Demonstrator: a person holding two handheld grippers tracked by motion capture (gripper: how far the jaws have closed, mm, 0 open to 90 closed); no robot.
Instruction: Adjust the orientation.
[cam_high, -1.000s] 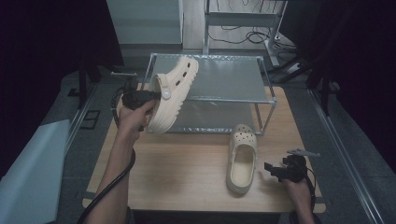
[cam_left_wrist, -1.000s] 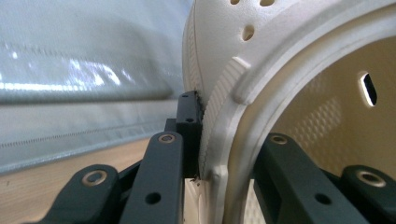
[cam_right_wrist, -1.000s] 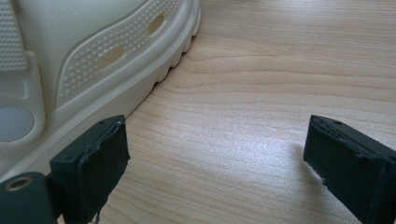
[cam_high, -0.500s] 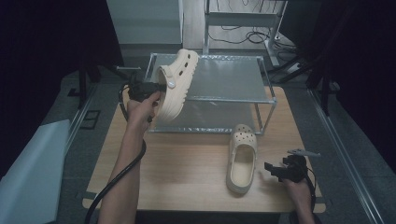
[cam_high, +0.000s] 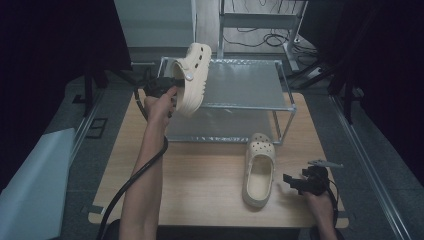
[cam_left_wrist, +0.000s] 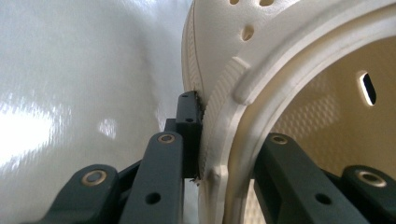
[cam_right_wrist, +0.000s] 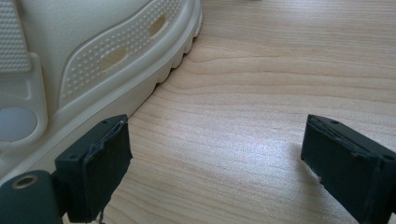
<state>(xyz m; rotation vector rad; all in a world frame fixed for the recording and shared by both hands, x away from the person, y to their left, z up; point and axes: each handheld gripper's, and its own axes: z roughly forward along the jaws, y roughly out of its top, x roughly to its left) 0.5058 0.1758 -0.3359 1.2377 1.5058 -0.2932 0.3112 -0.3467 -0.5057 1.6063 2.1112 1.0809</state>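
The desk (cam_high: 200, 195) is the largest thing, a wooden top with bare board in front of the metal rack (cam_high: 240, 90) and along its left edge. The rack stands at the back of the desk, two shelves one over the other; its top shelf is bare to the right of the lifted shoe, and its front right post comes down just behind the second shoe.

The lifted shoe (cam_high: 192, 80), a cream clog, is held in the air over the rack's front left corner, tilted with its toe up and away, its sole toward the rack's top shelf. The second shoe (cam_high: 260, 170) lies flat on the desk in front of the rack's right end, toe toward the rack, with open board on both sides.

The left forearm reaches from the near edge of the desk up to the rack's left corner, hand raised. The left claw (cam_left_wrist: 224, 154) is clenched on the lifted shoe's rim, one jaw outside the wall, one inside. The right claw (cam_right_wrist: 215, 163) rests low over the desk, well in front of the rack, just right of the second shoe's heel, its jaws spread wide with nothing between them.
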